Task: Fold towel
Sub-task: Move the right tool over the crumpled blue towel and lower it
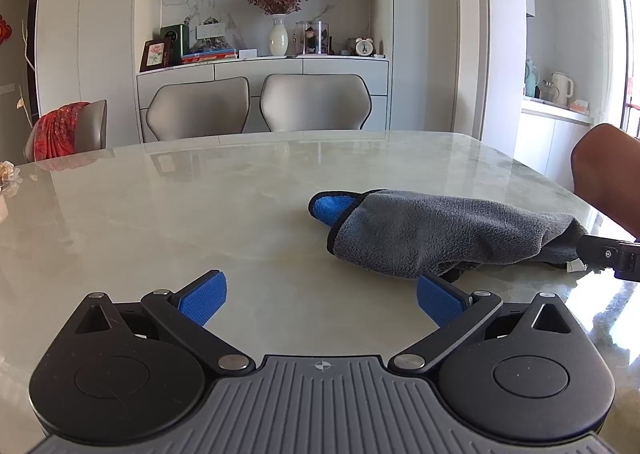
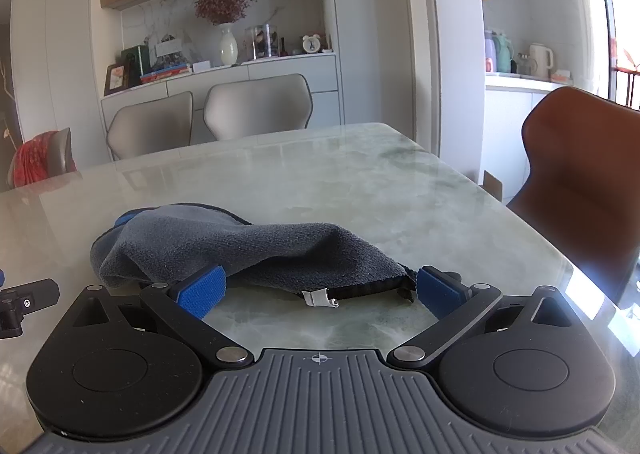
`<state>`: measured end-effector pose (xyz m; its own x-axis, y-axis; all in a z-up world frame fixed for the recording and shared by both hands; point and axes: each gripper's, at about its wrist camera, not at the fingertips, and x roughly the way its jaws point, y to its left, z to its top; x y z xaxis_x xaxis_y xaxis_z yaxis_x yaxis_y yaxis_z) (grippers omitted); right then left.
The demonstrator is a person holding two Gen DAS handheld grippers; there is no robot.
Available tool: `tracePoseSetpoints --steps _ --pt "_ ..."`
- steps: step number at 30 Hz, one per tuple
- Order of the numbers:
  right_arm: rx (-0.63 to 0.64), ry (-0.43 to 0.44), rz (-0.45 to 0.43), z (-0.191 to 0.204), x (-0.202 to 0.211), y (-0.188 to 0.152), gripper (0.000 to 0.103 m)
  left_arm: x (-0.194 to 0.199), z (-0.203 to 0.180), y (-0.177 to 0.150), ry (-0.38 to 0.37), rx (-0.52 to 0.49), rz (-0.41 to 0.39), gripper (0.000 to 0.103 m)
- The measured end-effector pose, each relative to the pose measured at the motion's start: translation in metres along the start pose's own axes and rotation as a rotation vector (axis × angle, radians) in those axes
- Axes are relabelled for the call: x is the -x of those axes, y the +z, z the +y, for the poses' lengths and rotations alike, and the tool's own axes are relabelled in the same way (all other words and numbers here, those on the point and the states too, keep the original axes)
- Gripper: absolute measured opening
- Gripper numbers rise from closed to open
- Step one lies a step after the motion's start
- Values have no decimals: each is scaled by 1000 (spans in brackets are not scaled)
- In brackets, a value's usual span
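The left claw [image 1: 322,298] stands wide open above the marble counter [image 1: 200,214], its blue pads [image 1: 204,302] spread far apart with nothing between them. Bare stone lies in the gap. Its right-hand pad sits just beside the near edge of the towel [image 1: 440,234], but whether it touches the cloth cannot be told from this angle.

The right claw [image 2: 320,288] is also spread wide and grips nothing. Its left blue pad [image 2: 204,290] rests against or just under the near fold of the towel [image 2: 240,250], and its right pad lies right at the towel's dark bound corner. Between the two pads the towel's black hem and a small white label [image 2: 320,298] run across the gap, lying on the counter [image 2: 400,194] rather than being pinched.

The towel is a grey microfibre cloth with a blue underside, lying bunched in a loose, humped heap on the counter toward the near right part of it. A blue flap [image 1: 332,208] pokes out at its far left end in the left wrist view.

A black part of the right claw's frame [image 1: 608,254] shows at the towel's right end in the left view, and a black part of the left claw's frame [image 2: 24,302] sits at the left edge of the right view. A brown chair [image 2: 580,182] stands at the counter's right side, and two grey chairs [image 2: 208,114] at its far side.
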<state>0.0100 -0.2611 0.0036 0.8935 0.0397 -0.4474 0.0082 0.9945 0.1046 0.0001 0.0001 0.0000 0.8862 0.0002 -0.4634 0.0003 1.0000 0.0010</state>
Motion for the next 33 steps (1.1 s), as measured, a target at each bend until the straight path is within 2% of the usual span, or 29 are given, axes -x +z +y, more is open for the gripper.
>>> tracePoseSetpoints --steps 9,12,26,33 --pt "11 22 9 -2 0 0 103 2 -1 -2 7 -16 -9 103" --pt "-3 90 5 -5 5 3 103 3 -1 -1 4 -22 -10 103" --pt "-65 238 -107 -17 14 5 102 0 -10 -3 -6 -25 -16 103" --pt "22 282 -211 -20 18 24 103 0 -14 -4 -10 -27 0 103"
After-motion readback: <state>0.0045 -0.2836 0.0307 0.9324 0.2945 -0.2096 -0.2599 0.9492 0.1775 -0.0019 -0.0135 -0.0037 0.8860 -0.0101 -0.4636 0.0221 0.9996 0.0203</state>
